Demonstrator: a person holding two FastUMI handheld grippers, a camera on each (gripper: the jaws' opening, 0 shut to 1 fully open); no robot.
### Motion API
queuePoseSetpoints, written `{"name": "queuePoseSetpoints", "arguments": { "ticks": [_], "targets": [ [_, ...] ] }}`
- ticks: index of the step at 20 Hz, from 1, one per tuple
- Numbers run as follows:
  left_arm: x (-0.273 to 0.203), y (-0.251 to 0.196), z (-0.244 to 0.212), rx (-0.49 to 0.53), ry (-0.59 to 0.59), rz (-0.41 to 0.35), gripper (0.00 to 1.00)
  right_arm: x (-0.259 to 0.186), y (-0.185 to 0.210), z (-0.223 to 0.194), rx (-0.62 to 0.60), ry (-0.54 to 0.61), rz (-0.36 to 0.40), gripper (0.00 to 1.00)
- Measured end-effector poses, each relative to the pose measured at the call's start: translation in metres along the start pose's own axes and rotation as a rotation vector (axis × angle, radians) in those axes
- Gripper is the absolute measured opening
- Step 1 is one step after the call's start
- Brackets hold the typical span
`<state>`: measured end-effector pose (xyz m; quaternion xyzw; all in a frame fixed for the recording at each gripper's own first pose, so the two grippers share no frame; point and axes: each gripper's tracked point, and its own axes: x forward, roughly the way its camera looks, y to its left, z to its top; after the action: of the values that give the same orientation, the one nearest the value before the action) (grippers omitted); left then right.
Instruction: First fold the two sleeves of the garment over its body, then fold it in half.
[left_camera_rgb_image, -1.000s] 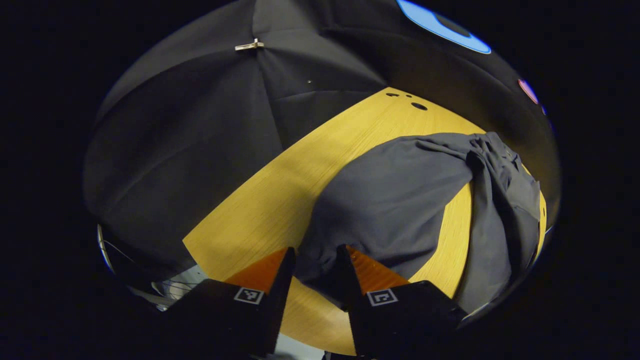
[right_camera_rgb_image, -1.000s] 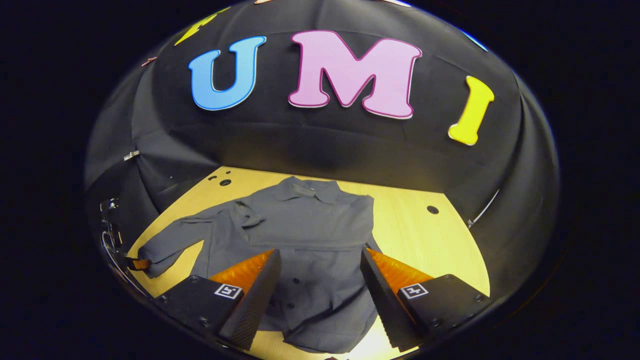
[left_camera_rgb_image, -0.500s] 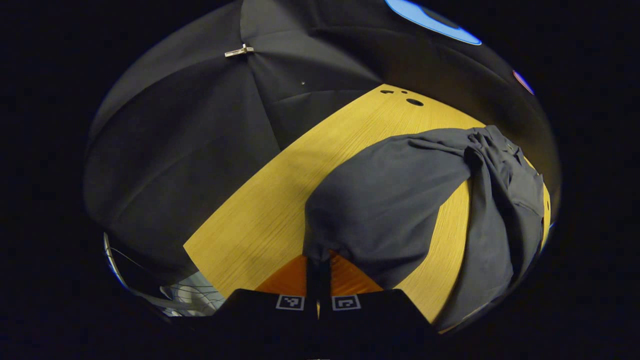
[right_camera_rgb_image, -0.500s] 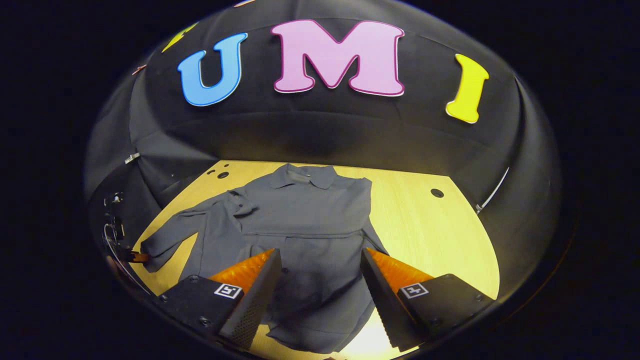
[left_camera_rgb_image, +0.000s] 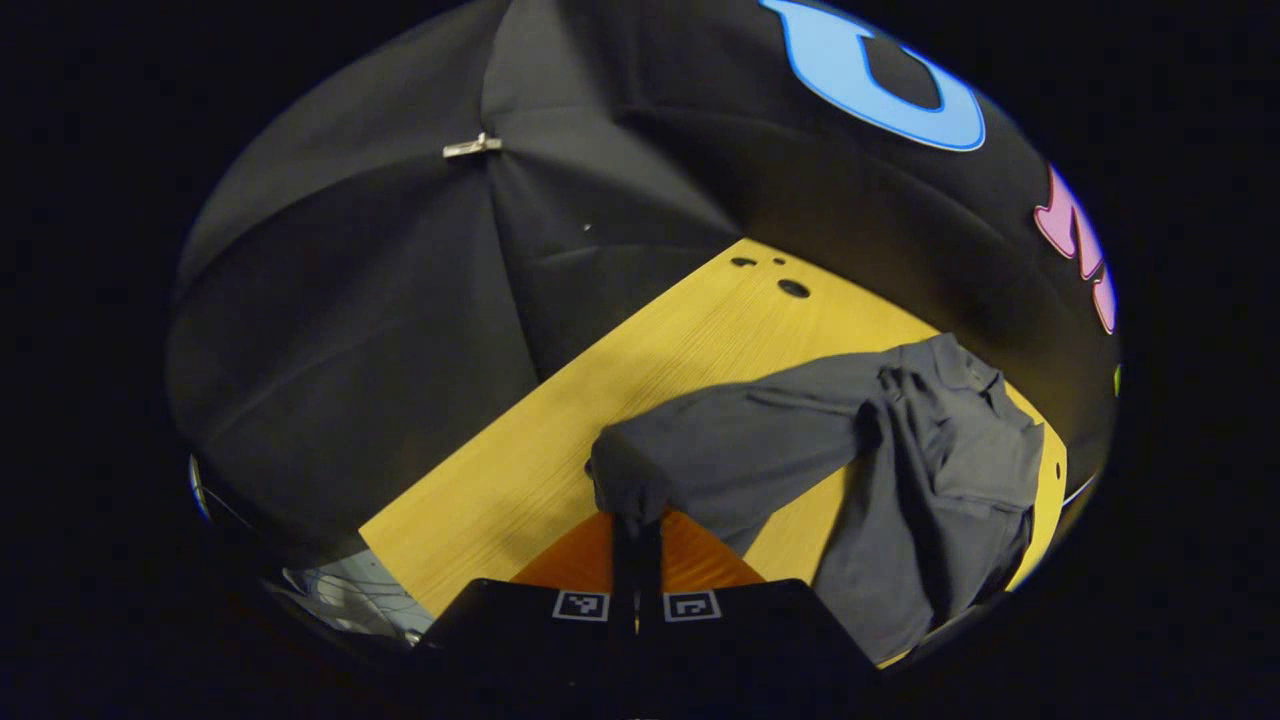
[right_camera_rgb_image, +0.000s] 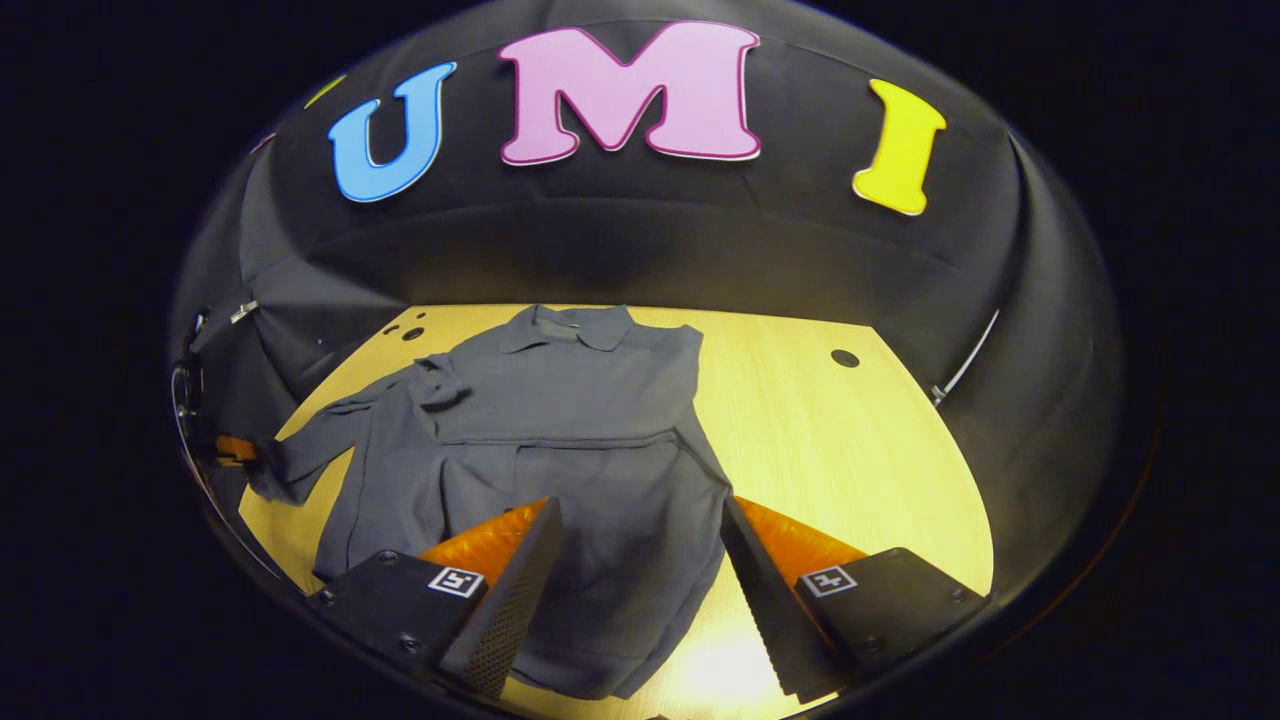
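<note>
A grey collared shirt (right_camera_rgb_image: 570, 420) lies flat on the wooden table (right_camera_rgb_image: 830, 440), collar toward the far wall, one sleeve folded across its body. In the left gripper view the shirt (left_camera_rgb_image: 940, 500) is bunched at the right and its other sleeve (left_camera_rgb_image: 740, 450) stretches toward me, lifted off the table. My left gripper (left_camera_rgb_image: 636, 520) is shut on that sleeve's cuff, and it appears small at the far left (right_camera_rgb_image: 232, 448) of the right gripper view. My right gripper (right_camera_rgb_image: 640, 510) hangs open above the shirt's lower half with nothing between its fingers.
The table (left_camera_rgb_image: 560, 440) has small round holes at its far left corner (left_camera_rgb_image: 793, 288) and one on the right (right_camera_rgb_image: 845, 357). Black cloth walls close in the back and sides. A metal clip (left_camera_rgb_image: 470, 148) pins the cloth. The table's left edge drops off near my left gripper.
My left gripper went from open around the cuff to shut on it, then lifted, raising the sleeve off the table. My right gripper rose and drew back slightly, still open.
</note>
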<state>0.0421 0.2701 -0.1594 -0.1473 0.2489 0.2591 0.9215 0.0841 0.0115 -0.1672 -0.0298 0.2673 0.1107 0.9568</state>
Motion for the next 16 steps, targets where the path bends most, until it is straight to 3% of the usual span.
{"name": "queuePoseSetpoints", "arguments": {
  "ticks": [7, 12, 16],
  "targets": [
    [-0.008, -0.087, 0.087, 0.023, -0.102, -0.136, 0.05, -0.004, -0.034, -0.007, 0.066, -0.008, -0.048, 0.98],
    [-0.008, -0.183, 0.132, 0.122, -0.176, -0.22, 0.05, 0.0, -0.064, -0.01, 0.102, -0.004, -0.077, 0.98],
    [-0.019, -0.282, 0.136, 0.202, -0.203, -0.337, 0.05, 0.004, -0.089, -0.019, 0.138, 0.018, -0.101, 0.98]
  ]
}}
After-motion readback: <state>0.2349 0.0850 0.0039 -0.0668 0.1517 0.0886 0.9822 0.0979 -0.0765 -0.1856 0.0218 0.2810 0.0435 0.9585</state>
